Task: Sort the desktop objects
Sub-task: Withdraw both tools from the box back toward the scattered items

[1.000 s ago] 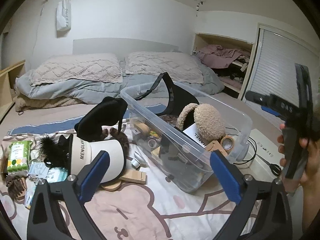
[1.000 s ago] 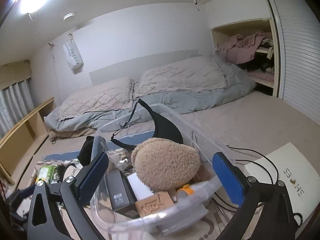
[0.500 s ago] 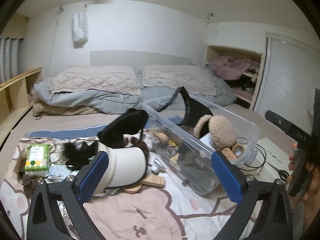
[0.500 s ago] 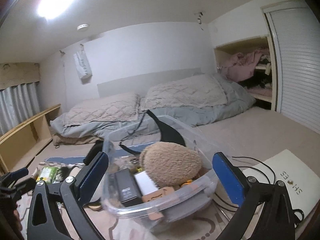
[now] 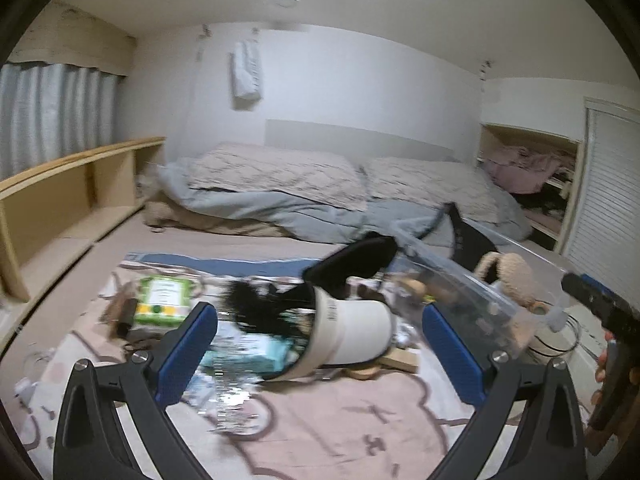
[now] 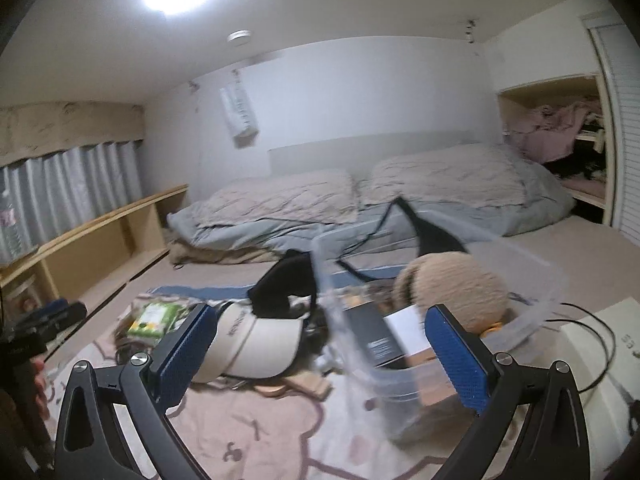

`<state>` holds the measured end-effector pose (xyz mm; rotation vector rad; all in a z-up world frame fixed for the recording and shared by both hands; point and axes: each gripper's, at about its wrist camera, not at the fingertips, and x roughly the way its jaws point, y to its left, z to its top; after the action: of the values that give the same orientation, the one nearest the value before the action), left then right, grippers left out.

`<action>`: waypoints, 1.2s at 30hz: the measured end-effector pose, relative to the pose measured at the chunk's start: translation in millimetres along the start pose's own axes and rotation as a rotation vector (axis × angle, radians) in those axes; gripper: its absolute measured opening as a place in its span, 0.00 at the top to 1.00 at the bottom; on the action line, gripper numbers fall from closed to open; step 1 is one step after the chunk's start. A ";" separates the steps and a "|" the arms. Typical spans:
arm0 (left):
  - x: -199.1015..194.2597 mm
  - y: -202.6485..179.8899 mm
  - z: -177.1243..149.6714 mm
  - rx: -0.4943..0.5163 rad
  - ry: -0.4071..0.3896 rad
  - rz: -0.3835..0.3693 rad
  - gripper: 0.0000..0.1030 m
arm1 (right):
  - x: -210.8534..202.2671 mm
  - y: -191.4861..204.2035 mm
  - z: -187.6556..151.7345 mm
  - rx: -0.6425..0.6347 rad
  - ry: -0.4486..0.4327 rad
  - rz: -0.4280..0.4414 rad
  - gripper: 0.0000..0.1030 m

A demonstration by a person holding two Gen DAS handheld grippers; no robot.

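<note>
Both tongs spread and empty — left gripper (image 5: 320, 354), right gripper (image 6: 318, 354) — cap (image 5: 352, 334) lies on the blanket (image 5: 340, 436) beside the bin (image 6: 532, 308); judged light, soft-crowned, best pinched at its stiff brim.

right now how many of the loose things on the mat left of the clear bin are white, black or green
white or cream: 1, the cap
black: 2, the eye mask and the feathery piece
green: 1, the wipes pack
total: 4 that can be told; the rest beside the clear bin is too blurred to sort
</note>
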<state>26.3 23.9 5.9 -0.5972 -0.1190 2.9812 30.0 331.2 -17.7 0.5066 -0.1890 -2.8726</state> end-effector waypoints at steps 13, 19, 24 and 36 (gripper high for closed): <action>-16.5 86.3 -20.3 -0.113 -0.112 0.192 0.00 | 26.4 50.4 -38.5 -0.091 -0.049 0.022 0.00; -7.3 115.2 -34.8 -0.122 -0.117 0.292 0.00 | 51.2 53.8 -48.0 -0.068 -0.007 0.028 0.00; 11.2 139.2 -50.6 -0.154 -0.052 0.358 0.00 | 68.6 53.6 -63.3 -0.053 -0.004 0.021 0.00; 69.4 174.7 -93.0 -0.194 0.191 0.406 0.00 | 103.7 54.1 -101.0 -0.082 0.137 0.015 0.00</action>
<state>-15.5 -136.3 -122.7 -1.0400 -0.3095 3.2974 -19.3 245.6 -136.5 0.6802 -0.0520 -2.8036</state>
